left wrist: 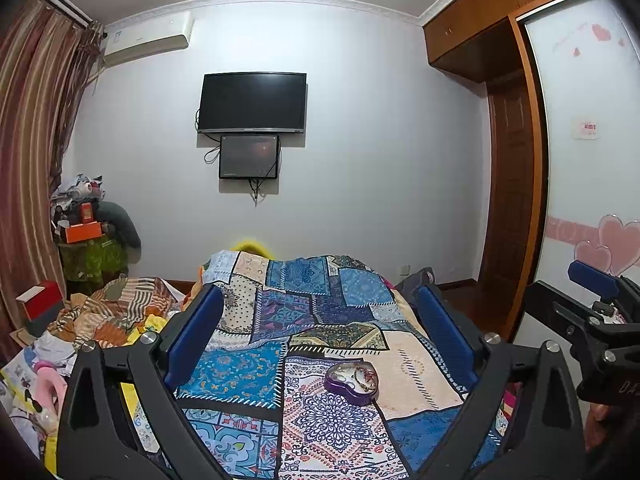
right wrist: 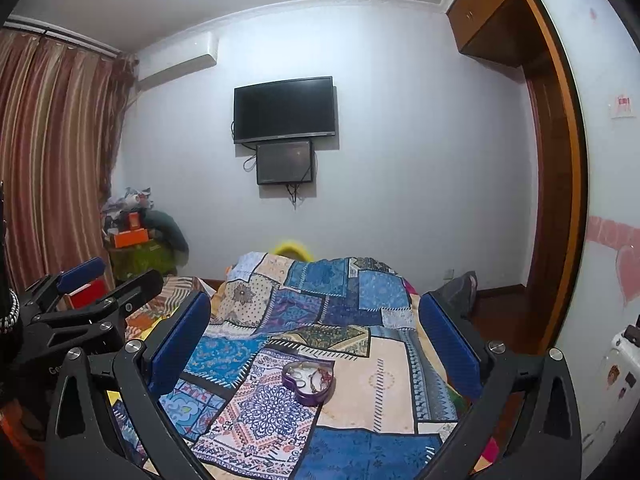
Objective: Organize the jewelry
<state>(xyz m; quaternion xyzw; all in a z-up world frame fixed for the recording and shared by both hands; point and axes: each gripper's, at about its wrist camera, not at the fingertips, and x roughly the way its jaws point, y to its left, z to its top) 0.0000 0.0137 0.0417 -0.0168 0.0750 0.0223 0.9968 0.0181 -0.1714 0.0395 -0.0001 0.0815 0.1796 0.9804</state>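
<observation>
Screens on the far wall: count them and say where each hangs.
2. The large black television is mounted on the wall beyond the bed; the smaller dark screen hangs directly beneath it. Neither is lit.

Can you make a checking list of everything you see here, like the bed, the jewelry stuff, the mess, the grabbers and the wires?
Surface: patchwork blanket covers the bed.
Job's things: purple heart-shaped box, lid off, jewelry inside; it sits on the blanket.
Clutter: heap of cloth and papers left of the bed; boxes piled in the corner.
Grippers: left tool open, empty; right tool open, empty; both above the bed.
Cables: wires hang below the TV and small screen.
Surroundings: striped curtain, air conditioner, wooden wardrobe.
</observation>
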